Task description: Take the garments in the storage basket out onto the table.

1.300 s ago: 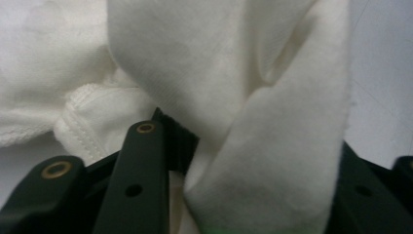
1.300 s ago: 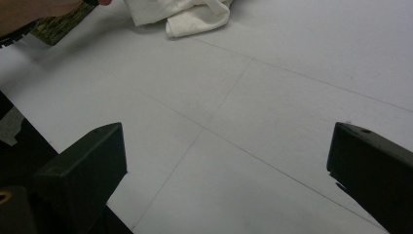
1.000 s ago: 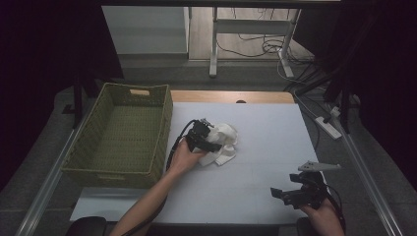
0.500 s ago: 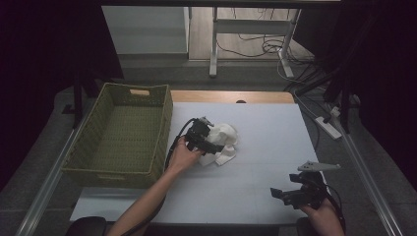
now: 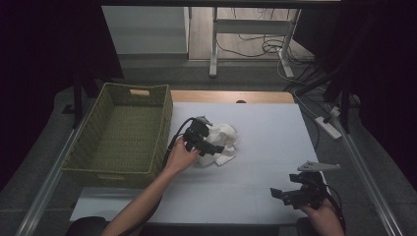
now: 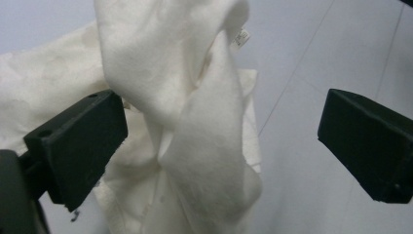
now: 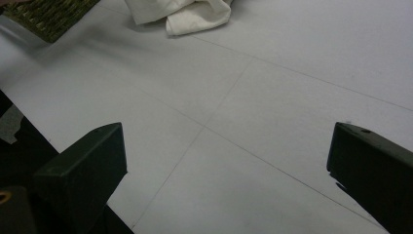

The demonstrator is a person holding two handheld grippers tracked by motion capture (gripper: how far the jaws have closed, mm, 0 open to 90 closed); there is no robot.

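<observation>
A white cloth (image 5: pixel 223 142) lay crumpled near the middle of the table (image 5: pixel 275 147), just right of a green woven basket (image 5: pixel 123 132) that sat at the table's 9 o'clock side. The left gripper (image 5: pixel 216 147) was at the cloth, its hand (image 5: pixel 179 156) reaching in from 7 o'clock. In the left gripper view its jaws stood wide apart, with a raised fold of the cloth (image 6: pixel 195 122) standing between them; the fold lay close by the left jaw and well clear of the right one, so nothing was clamped. A small tag (image 6: pixel 241 36) showed on the cloth's edge toward 1 o'clock.

The right gripper (image 5: pixel 287 195) hovered at the table's 5 o'clock corner, well apart from the cloth. In the right gripper view its jaws were spread wide over bare white table (image 7: pixel 253 122), holding nothing, with the cloth (image 7: pixel 190 14) at 12 o'clock and a corner of the basket (image 7: pixel 48 17) at 10 o'clock.
</observation>
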